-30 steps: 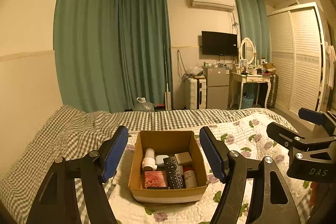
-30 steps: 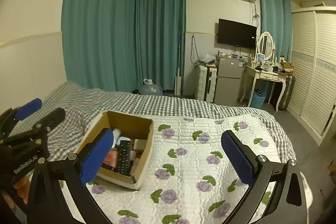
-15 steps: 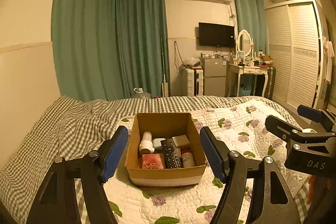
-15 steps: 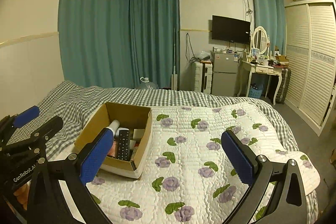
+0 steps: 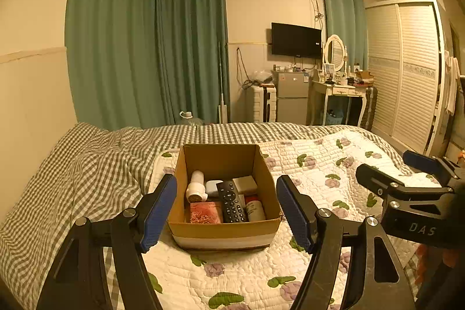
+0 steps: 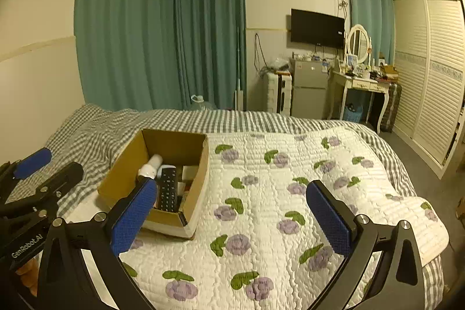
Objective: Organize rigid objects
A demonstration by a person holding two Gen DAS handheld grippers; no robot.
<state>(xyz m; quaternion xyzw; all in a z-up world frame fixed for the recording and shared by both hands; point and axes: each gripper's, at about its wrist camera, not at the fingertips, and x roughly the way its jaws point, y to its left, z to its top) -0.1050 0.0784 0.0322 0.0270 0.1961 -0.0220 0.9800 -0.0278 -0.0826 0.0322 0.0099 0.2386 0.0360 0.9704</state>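
An open cardboard box (image 5: 223,228) stands on the floral quilt (image 5: 314,176). It holds a black remote (image 5: 231,201), a white bottle (image 5: 196,186), a red patterned packet (image 5: 205,211), a pale blue case (image 5: 213,186), a grey block (image 5: 245,184) and a small red-capped bottle (image 5: 254,208). My left gripper (image 5: 226,211) is open and empty, just in front of the box. My right gripper (image 6: 232,215) is open and empty, over the quilt to the right of the box (image 6: 128,179). The remote (image 6: 168,189) also shows in the right wrist view.
A grey checked blanket (image 5: 87,164) covers the bed's left and far side. Green curtains (image 5: 145,48), a fridge (image 5: 292,98), a dressing table (image 5: 340,92) and a white wardrobe (image 5: 407,71) stand beyond the bed. The bed's right edge (image 6: 418,188) drops to the floor.
Both grippers have tilted downward and moved a little nearer the bed; the box sits higher and larger in both views. Both stay open and empty.
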